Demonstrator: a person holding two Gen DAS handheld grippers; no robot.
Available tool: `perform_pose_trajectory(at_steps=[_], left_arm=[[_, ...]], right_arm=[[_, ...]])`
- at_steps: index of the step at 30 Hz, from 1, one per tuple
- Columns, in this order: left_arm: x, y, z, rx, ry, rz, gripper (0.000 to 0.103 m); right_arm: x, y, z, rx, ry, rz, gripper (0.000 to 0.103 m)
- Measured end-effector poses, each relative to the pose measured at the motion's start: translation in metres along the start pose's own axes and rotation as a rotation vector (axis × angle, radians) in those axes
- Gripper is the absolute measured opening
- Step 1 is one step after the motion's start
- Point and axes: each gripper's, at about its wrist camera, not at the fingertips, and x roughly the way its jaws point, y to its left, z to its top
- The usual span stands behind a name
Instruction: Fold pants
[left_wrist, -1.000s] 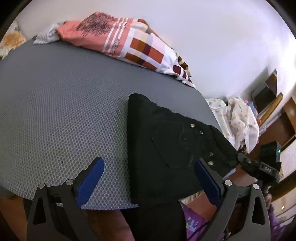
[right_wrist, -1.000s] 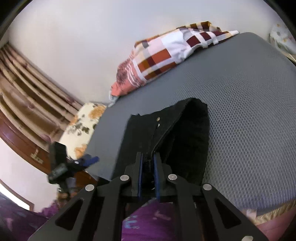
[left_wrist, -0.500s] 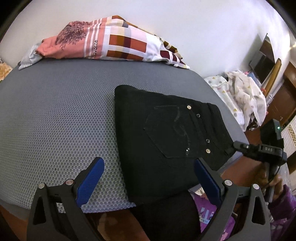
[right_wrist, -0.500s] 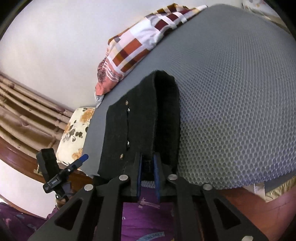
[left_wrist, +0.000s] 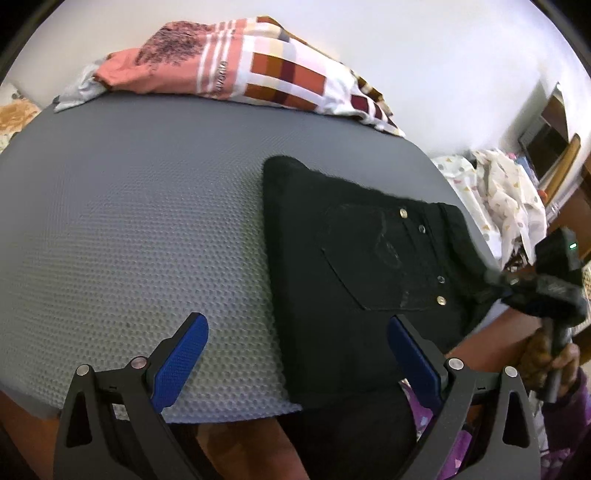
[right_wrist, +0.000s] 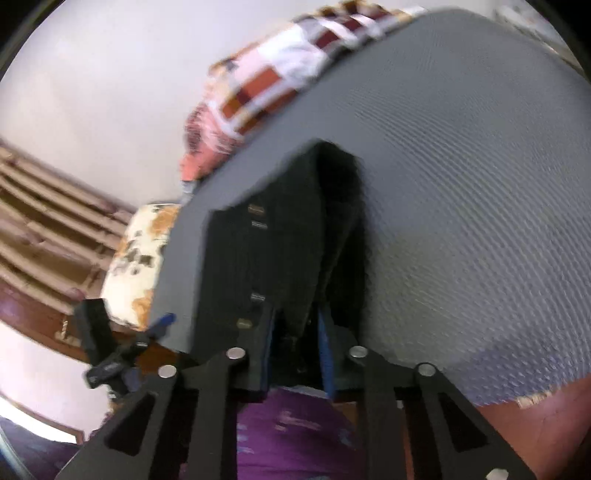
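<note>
Pants, black and folded, lie on the near right part of a grey dimpled bed, one end hanging over its front edge. A checked pink and white cloth sits at the far edge by the wall. Left tongs hover wide apart above the bed's front edge, gripping nothing. Right tongs straddle the pants' near edge, slightly parted; the view is blurred.

My left tool gapes wide above the folded black pants lying on the grey bed; my right tool touches their waistband.
</note>
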Motion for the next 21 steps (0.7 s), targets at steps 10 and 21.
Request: perform_pose_trajectory(at_steps=[10, 21], left_arm=[[0.001, 0.013, 0.008, -0.066, -0.006, -0.011, 0.097], [0.009, -0.03, 0.009, 0.087, -0.004, 0.006, 0.097]], right_arm=[[0.013, -0.081, -0.022, 0.313, 0.021, 0.097, 0.013], [0.007, -0.073, -0.016, 0.294, 0.022, 0.106, 0.021]])
